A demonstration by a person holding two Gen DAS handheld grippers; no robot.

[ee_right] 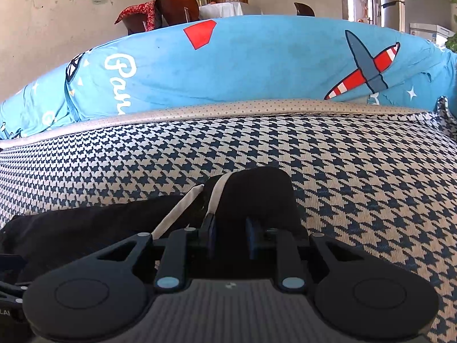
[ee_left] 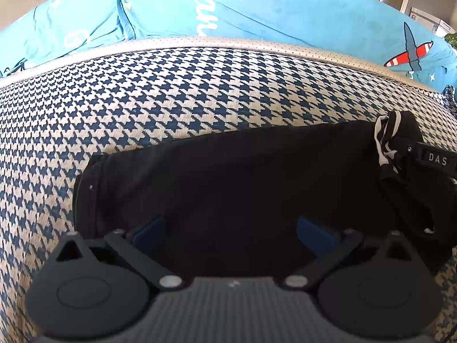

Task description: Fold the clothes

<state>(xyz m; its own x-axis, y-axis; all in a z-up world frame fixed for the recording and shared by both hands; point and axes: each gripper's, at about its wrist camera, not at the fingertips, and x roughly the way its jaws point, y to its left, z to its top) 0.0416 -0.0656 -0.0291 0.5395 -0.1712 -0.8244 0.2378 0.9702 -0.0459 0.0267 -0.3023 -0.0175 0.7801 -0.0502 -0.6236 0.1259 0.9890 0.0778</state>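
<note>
Across the houndstooth cushion (ee_left: 200,91), below the blue cover (ee_left: 285,14), a black garment (ee_left: 228,177) lies as a long band. Judged sound practice: keep its edges level and the striped end (ee_right: 251,194) taut. Right gripper (ee_right: 232,238), at the band's 3 o'clock end, fingers narrow, pinching cloth. Left gripper (ee_left: 230,233) held low over it, fingers wide, empty.

My right gripper (ee_right: 230,235) hides the bunched end of the black, white-trimmed garment (ee_right: 257,188), and the white script on the blue printed cushion (ee_left: 211,3) runs off behind the houndstooth cover (ee_left: 171,91).
</note>
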